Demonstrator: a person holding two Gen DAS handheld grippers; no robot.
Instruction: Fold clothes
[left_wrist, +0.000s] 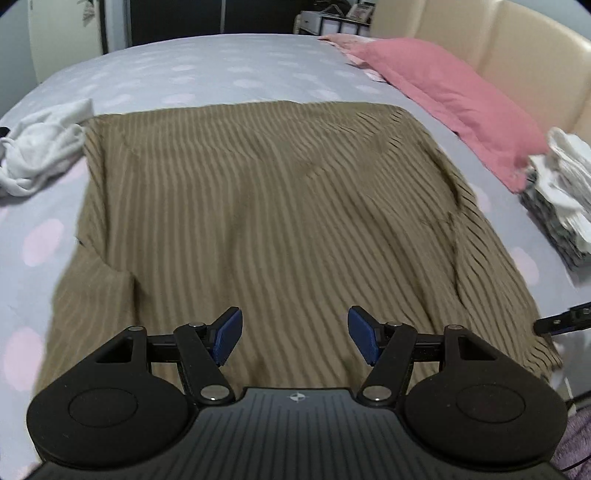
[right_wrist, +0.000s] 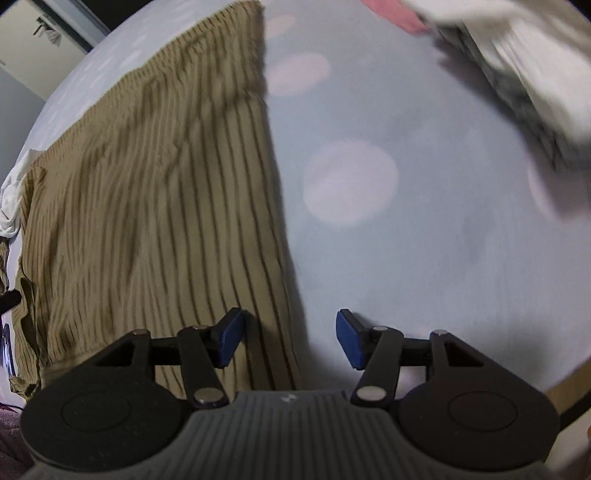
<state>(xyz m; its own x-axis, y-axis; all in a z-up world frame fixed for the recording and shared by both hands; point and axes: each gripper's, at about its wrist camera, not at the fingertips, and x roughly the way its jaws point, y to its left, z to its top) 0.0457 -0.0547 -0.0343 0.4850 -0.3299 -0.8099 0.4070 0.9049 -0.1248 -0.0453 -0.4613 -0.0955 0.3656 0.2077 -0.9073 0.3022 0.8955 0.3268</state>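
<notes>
Over a dotted bed (left_wrist: 184, 66), left gripper (left_wrist: 295, 334) and right gripper (right_wrist: 290, 338) angle down, both released, above a striped garment (left_wrist: 258, 206); no legible writing.

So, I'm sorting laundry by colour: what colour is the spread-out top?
Tan top with darker ribbed stripes, clearest in the left wrist view.

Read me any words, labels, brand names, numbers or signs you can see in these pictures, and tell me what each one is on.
No readable words or numbers.
Small pale emblem on the left gripper body: a symbol, no letters.
Similar mark on the right gripper body: too blurred to read.
The brown ribbed garment shows no label.
</notes>
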